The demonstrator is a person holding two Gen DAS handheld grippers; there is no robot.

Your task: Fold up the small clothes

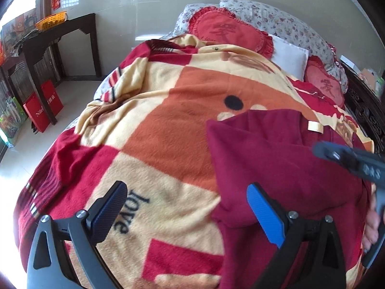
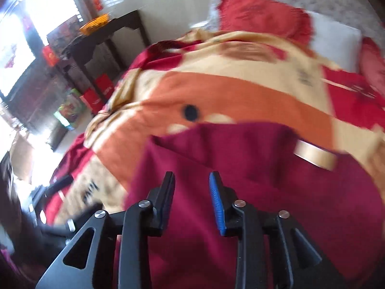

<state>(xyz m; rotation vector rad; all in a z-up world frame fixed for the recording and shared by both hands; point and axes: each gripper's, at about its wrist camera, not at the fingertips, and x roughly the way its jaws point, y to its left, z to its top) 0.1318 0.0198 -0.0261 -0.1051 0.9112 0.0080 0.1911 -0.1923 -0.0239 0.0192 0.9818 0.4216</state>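
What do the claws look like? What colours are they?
Each claw is black plastic with silver bolts. The left claw has one dark textured pad and one bright blue pad. The right claw matches: black finger, ridged blue pad.

Black angular linkages carry the left tongs, with silver screw heads at the pivots. One finger pad is blue, the other dark and ribbed. The right tongs match.
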